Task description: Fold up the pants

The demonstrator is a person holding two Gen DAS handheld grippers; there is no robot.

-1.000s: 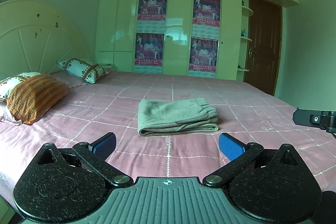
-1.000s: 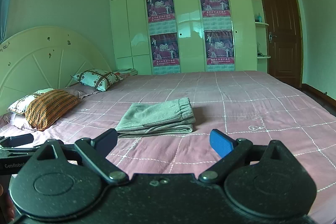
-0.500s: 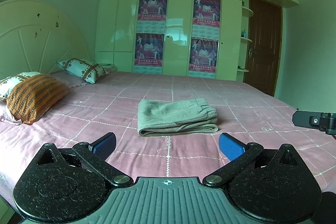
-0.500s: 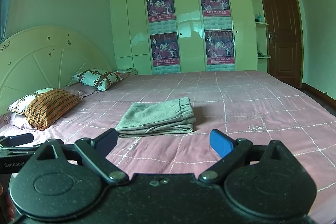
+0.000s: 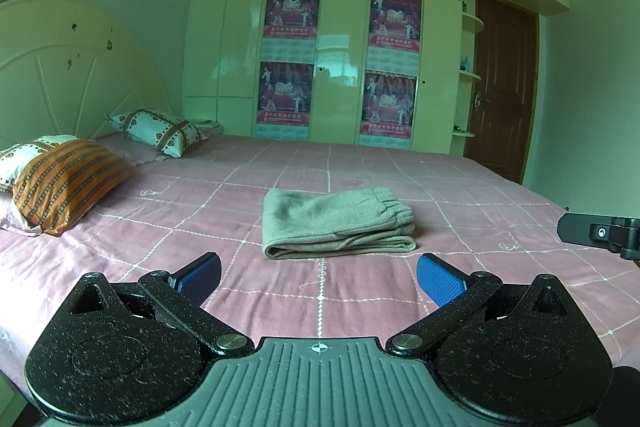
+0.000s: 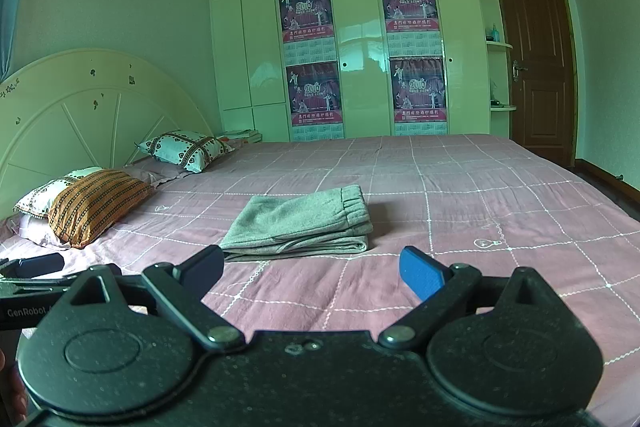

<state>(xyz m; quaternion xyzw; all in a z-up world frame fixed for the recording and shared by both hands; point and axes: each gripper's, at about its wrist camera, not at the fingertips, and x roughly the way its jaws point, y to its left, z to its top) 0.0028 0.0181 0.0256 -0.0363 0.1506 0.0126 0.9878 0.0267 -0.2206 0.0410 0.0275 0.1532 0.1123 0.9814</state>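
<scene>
Grey pants (image 5: 336,223) lie folded into a compact stack on the pink checked bed (image 5: 240,291), elastic waistband toward the right. The same pants (image 6: 300,225) sit mid-bed in the right wrist view. My left gripper (image 5: 318,277) hovers open near the bed's front edge, well short of the pants, with nothing between its blue pads (image 5: 438,281). My right gripper (image 6: 310,267) is also open and empty, a little nearer than the pants. The right gripper's tip (image 5: 592,233) shows at the right edge of the left wrist view; the left gripper's tip (image 6: 36,267) shows at the left of the right wrist view.
An orange striped pillow (image 5: 68,183) and a patterned pillow (image 5: 160,131) lie by the rounded headboard (image 6: 80,107) on the left. A white wardrobe with posters (image 5: 340,67) stands beyond the bed. A brown door (image 6: 532,67) is at the far right.
</scene>
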